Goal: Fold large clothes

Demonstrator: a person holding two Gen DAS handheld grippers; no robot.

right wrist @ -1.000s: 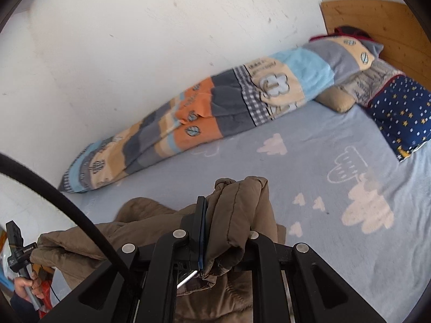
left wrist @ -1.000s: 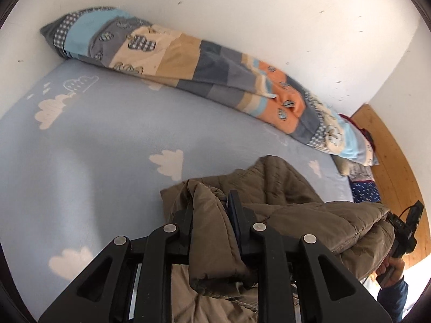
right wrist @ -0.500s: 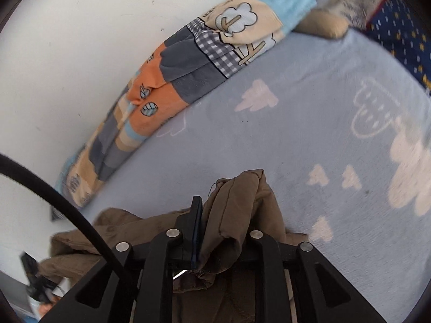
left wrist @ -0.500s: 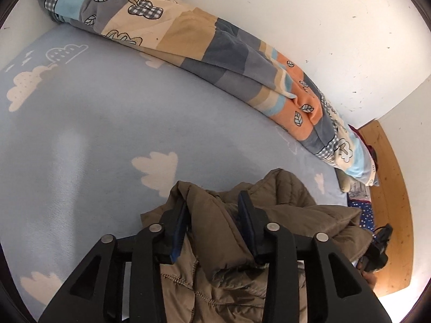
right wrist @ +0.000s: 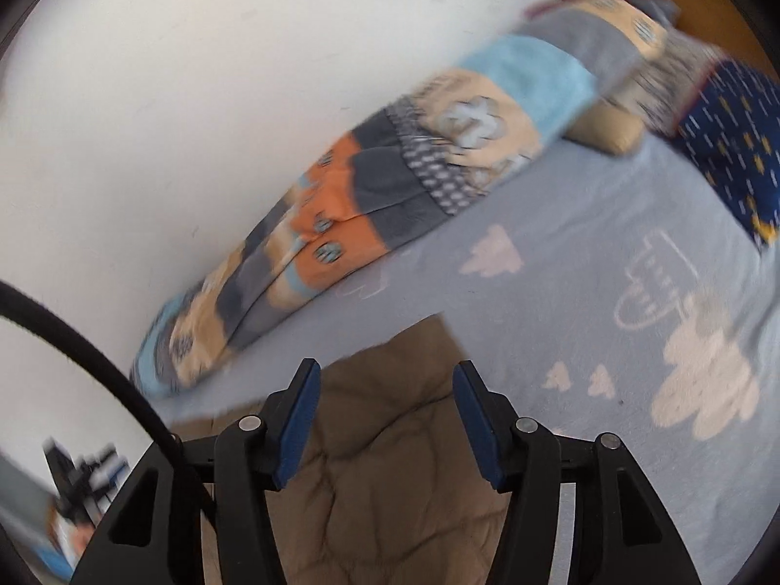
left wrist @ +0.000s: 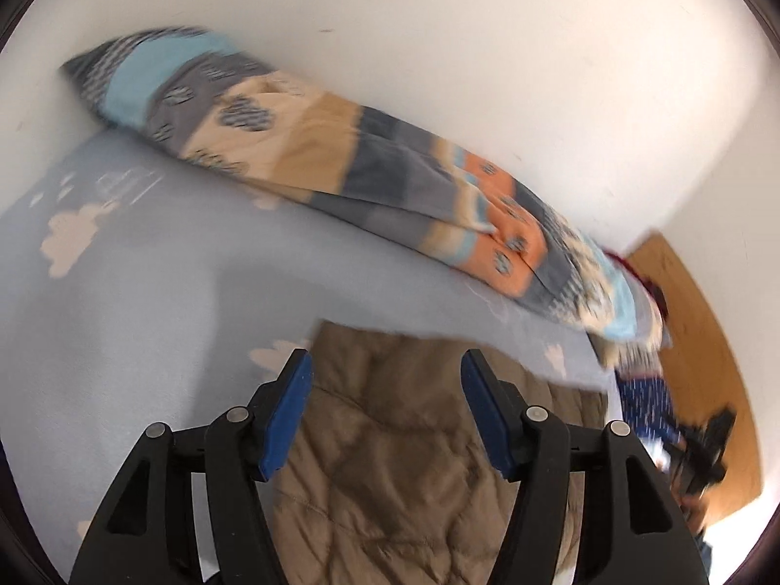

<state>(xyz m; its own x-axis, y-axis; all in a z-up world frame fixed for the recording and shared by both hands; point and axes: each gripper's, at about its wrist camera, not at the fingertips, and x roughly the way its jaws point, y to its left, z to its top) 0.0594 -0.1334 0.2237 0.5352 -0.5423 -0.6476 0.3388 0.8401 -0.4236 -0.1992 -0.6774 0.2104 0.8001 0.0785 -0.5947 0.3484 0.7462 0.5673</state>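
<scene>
Left gripper [left wrist: 385,380]: jaws opening, blue pads apart, nothing pinched; quilted fabric lies below the gap, not between the pads.
Right gripper [right wrist: 385,390]: jaws opening, pads apart, clamped on nothing; same fabric lies beneath.
Jacket [left wrist: 414,463]: one brown quilted jacket, lying flat on the bed near its front edge, its far hem a straight line across both views.
Bed sheet [left wrist: 146,317]: one, pale blue with cloud prints; the landmark for all places below.
Duvet [left wrist: 341,165]: one patchwork roll, at the back of the sheet against the white wall.
Pillows [right wrist: 731,146]: a navy starred one at the sheet's head end; others beside it too blurred to count.
Headboard [left wrist: 707,341]: one, wooden, beyond the sheet's head end.
Step in hand (judged): release after laying a fold down.
Doing it well: open both tools fully before drawing away, lift straight off so the pads do not drag the top layer; check that the far hem stays straight, then regrip at the next fold's corners.
Count of tools: two.
</scene>
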